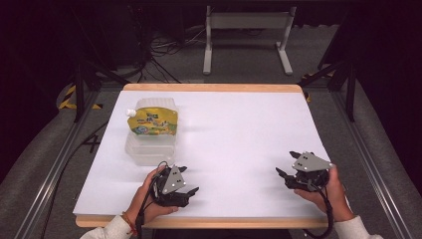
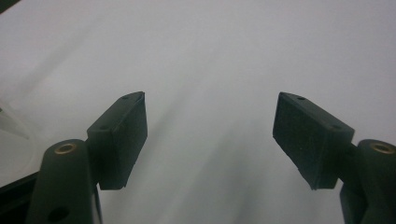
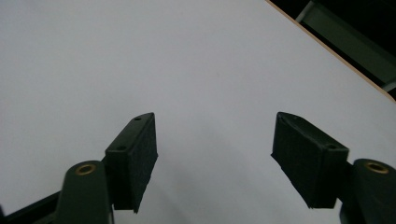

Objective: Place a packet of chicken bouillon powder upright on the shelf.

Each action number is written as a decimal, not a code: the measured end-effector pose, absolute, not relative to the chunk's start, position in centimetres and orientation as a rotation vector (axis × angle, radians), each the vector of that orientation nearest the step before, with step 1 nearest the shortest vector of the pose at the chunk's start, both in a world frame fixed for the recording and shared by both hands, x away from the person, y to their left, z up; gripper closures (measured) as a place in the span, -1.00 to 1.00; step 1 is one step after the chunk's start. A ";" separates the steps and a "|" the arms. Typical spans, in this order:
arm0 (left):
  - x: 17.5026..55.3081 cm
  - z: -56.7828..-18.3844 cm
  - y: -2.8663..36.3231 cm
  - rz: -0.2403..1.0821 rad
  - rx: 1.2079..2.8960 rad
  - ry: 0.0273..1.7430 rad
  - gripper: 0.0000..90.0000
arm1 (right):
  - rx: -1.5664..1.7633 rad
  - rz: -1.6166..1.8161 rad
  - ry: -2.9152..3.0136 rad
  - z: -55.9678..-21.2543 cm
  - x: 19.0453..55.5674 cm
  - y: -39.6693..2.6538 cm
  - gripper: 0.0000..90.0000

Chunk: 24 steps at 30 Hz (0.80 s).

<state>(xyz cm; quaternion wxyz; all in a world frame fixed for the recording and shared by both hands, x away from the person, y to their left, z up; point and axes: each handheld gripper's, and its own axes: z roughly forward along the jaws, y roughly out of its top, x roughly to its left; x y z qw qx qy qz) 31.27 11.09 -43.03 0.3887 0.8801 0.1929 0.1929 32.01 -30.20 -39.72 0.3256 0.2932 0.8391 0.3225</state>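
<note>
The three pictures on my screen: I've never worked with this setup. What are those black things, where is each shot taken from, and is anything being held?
No robot arm here: a person sits at the table, which has a white top, and holds a hand tool with two-jaw tongs in each hand. The high view looks down from above the person's side. There the left tongs sit near the bottom left and the right tongs near the bottom right.

The other two pictures come from small cameras riding on the tools, each looking along its own two black jaws. In both, the left tongs and the right tongs stand wide open with nothing between them, just white tabletop.

On the surface lies a clear plastic container at the left, with a yellow spouted pouch resting on it. Nothing is held.
</note>
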 end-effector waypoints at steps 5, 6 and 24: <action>31.1 -43.3 11.0 0.474 2.244 0.480 -0.46 | 0.831 0.835 2.179 -40.7 31.2 -32.0 -0.45; 31.1 -43.4 11.1 0.466 2.242 0.481 -0.47 | 0.844 0.837 2.172 -40.9 31.1 -32.3 -0.47; 30.6 -43.6 11.2 0.424 2.243 0.457 -0.63 | 1.024 0.842 2.081 -43.1 28.1 -36.7 -0.59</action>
